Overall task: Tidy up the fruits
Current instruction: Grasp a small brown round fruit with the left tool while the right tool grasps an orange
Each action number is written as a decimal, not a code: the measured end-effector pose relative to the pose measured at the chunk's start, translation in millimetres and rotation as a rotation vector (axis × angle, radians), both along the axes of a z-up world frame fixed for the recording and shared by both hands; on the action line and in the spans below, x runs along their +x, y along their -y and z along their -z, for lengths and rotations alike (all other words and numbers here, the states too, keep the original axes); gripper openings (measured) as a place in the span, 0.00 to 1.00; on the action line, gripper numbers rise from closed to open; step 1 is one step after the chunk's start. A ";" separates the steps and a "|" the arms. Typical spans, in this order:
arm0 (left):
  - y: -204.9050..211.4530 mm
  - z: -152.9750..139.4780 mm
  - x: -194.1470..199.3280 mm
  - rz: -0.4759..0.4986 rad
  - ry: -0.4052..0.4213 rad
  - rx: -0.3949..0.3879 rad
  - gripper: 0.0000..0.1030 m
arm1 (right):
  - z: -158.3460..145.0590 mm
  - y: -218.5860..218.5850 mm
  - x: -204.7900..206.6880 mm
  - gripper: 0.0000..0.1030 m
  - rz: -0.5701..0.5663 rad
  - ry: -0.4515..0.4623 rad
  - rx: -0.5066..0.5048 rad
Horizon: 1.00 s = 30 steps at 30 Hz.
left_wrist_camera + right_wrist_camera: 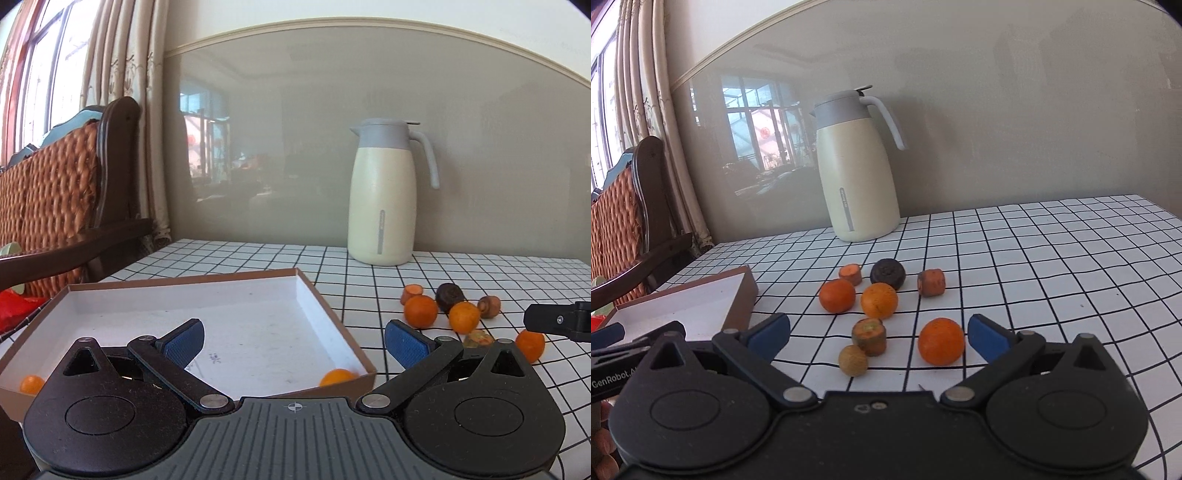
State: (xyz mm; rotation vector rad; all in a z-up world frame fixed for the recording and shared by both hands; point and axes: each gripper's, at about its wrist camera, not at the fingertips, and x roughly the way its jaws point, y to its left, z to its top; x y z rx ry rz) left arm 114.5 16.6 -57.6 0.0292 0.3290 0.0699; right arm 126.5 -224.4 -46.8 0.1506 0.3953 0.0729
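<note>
tabletop (1052, 258): white, black grid lines
room: beige wall, curtains, wicker chair (51, 192)
thermos jug (857, 170): at the wall
oranges (879, 300): loose, in front of jug
box (325, 306): left of jug, two oranges inside
left gripper (293, 338): jaws apart, empty
right gripper (879, 332): jaws wide apart, empty

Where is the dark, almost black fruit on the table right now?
In the right wrist view, the dark fruit sits at the back of the loose pile, between two carrot pieces, before the jug.
</note>
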 end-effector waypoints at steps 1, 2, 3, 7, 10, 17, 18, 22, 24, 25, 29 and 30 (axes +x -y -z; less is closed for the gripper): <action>3.8 0.6 0.7 0.013 -0.002 -0.002 1.00 | 0.4 2.7 -0.4 0.94 0.010 -0.004 -0.004; 7.9 1.4 1.2 0.026 -0.006 -0.006 1.00 | 0.9 5.7 -1.4 0.94 0.025 -0.005 -0.008; 11.8 2.2 1.4 0.038 -0.008 -0.011 1.00 | 1.4 9.0 -1.5 0.94 0.038 -0.007 -0.013; 27.1 4.6 4.2 0.087 -0.021 -0.013 1.00 | 2.8 22.0 -1.9 0.93 0.068 -0.021 -0.006; 39.5 6.3 3.9 0.117 -0.020 -0.007 1.00 | 3.9 29.0 -2.9 0.92 0.079 -0.028 -0.002; 64.1 12.5 9.4 0.173 -0.049 0.001 1.00 | 7.3 40.9 -3.5 0.86 0.089 -0.053 -0.012; 66.6 13.7 11.2 0.179 -0.059 0.000 1.00 | 8.0 42.7 -3.1 0.86 0.090 -0.059 -0.010; 76.9 19.1 17.9 0.190 -0.097 -0.006 1.00 | 10.1 50.1 -2.7 0.85 0.105 -0.068 -0.007; 83.9 20.8 19.5 0.193 -0.097 0.013 1.00 | 11.1 54.7 -2.4 0.85 0.112 -0.071 0.002; 86.1 21.7 20.7 0.202 -0.105 0.010 1.00 | 11.2 56.3 -2.5 0.85 0.115 -0.072 0.006; 96.2 26.5 24.3 0.214 -0.117 0.007 1.00 | 9.5 60.8 -3.2 0.83 0.119 -0.066 0.011; 98.1 27.2 24.9 0.218 -0.118 0.008 1.00 | 9.2 61.3 -3.1 0.83 0.120 -0.065 0.008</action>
